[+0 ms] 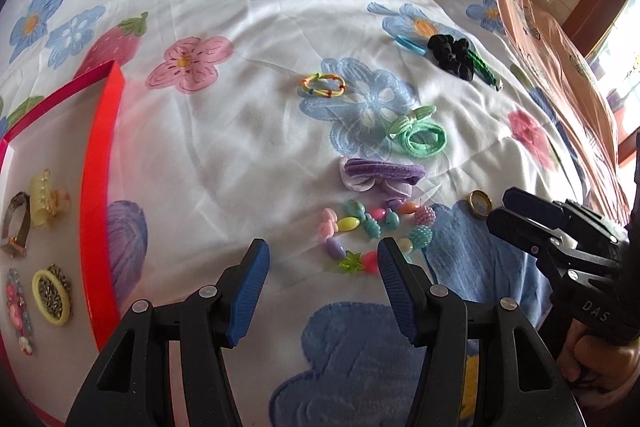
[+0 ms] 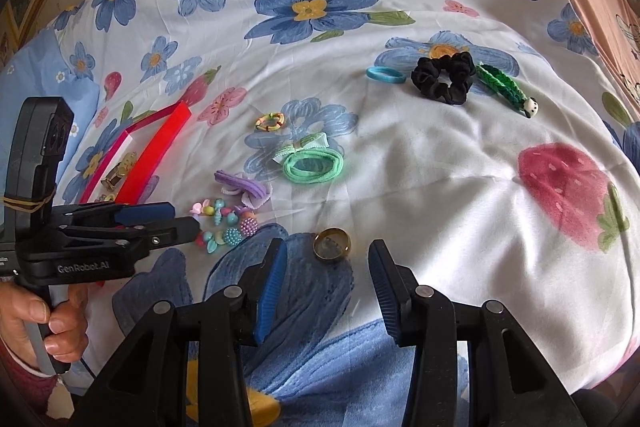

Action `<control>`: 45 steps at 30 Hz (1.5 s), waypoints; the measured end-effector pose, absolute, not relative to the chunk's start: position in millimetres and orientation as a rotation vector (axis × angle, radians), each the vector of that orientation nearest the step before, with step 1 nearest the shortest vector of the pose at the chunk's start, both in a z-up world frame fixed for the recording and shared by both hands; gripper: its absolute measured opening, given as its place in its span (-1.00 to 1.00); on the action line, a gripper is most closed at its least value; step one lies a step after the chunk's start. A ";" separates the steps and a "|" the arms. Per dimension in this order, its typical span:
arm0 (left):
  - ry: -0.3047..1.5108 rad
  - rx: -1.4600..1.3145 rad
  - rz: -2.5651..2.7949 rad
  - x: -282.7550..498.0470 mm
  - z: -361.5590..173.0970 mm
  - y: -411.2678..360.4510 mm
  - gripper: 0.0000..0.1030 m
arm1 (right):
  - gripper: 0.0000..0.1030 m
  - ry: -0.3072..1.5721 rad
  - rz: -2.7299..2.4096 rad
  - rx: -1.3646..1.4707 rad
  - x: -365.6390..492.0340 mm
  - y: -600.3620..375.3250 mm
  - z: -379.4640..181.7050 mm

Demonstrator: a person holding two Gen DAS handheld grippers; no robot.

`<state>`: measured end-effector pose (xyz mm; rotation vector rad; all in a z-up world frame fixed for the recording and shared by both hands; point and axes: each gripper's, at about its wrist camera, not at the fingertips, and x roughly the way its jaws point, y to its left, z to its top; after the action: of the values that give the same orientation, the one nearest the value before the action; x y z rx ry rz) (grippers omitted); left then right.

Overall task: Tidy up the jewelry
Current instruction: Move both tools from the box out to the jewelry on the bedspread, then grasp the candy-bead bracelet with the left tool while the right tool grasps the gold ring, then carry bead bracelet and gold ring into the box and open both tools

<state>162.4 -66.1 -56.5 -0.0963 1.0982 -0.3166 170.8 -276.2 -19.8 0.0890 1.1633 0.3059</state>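
A colourful bead bracelet (image 1: 370, 229) lies on the floral bedsheet, just ahead of my open, empty left gripper (image 1: 323, 259); it also shows in the right wrist view (image 2: 226, 225). A gold ring (image 2: 332, 245) lies just ahead of my open, empty right gripper (image 2: 327, 259); in the left wrist view the ring (image 1: 480, 203) sits beside the right gripper (image 1: 504, 211). The red tray (image 1: 100, 187) at the left holds a watch (image 1: 16, 223), a yellow claw clip (image 1: 46, 197), a yellow oval piece (image 1: 52, 297) and a pink beaded piece (image 1: 18, 311).
On the sheet lie a purple bow hair tie (image 1: 380, 175), a mint hair tie (image 1: 420, 133), a small multicolour loop (image 1: 323, 85), a blue hair band (image 2: 386, 75), a black scrunchie (image 2: 444, 77) and a green braided band (image 2: 506, 89). Pink fabric (image 1: 560, 39) borders the right.
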 end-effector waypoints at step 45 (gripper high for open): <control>0.868 -0.300 -0.270 44.2 24.3 59.3 -0.88 | -0.55 1.120 0.564 0.068 162.1 -185.0 10.7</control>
<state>44.2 59.3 24.3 -0.2998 0.8678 -0.2704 162.1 -185.0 10.7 0.0680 1.1198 0.5637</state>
